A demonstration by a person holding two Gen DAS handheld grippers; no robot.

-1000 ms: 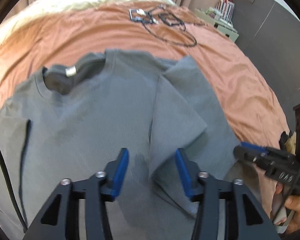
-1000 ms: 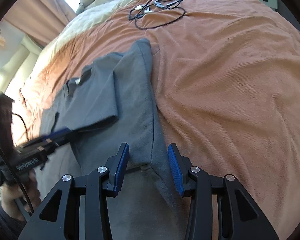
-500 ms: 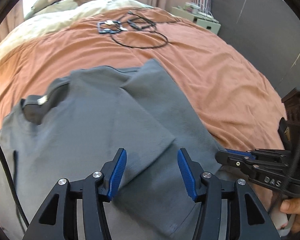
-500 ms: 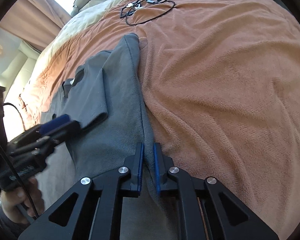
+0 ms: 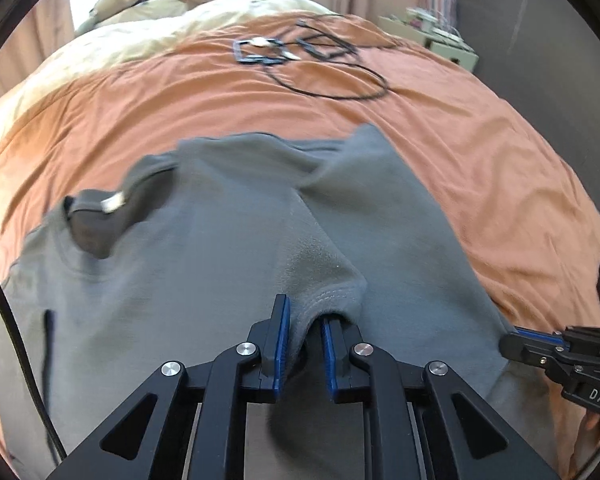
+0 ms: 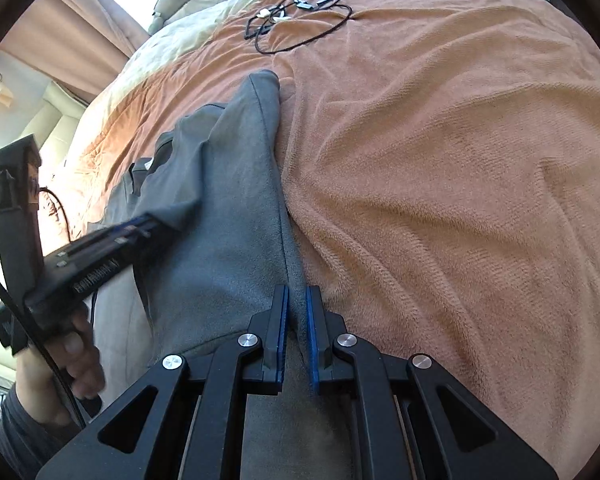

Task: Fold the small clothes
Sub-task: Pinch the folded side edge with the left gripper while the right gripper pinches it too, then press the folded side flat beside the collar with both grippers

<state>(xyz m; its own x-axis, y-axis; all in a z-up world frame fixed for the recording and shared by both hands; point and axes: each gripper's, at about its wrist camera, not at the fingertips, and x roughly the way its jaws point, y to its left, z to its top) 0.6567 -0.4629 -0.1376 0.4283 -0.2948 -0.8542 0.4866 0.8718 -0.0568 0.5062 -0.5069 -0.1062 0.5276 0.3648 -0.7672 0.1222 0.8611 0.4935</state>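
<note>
Both grippers tilt steeply down toward the bed, their black finger frames filling the lower part of each wrist view. The left gripper [image 5: 303, 344] has just been closing its jaws, and its blue pads now pinch the stitched hem of the folded-in sleeve of the grey fleecy short-sleeved T-shirt [image 5: 204, 264]; the cloth bunches up in a small hump just ahead of the pads. In the right wrist view the same left gripper [image 6: 152, 222] reaches in from the left edge, held by a person's hand [image 6: 74, 356] with a dark sleeve at the wrist, and the sleeve cloth drapes from its tip.

The right gripper [image 6: 297, 332] has its jaws drawn close together on the shirt's right side edge, where the grey cloth meets the orange fleece bed cover [image 6: 440, 168]; a thin fold of fabric runs up between the blue pads. Seen from the left wrist camera, the right gripper [image 5: 516, 342] comes in at the lower right, its tip on that same edge.

The shirt lies flat on the bed cover, its long axis running away from the cameras, with the dark collar [image 5: 100, 220] at the far end and the body toward the grippers. A black coiled cable [image 5: 324, 68] lies on the cover well beyond the shirt.
</note>
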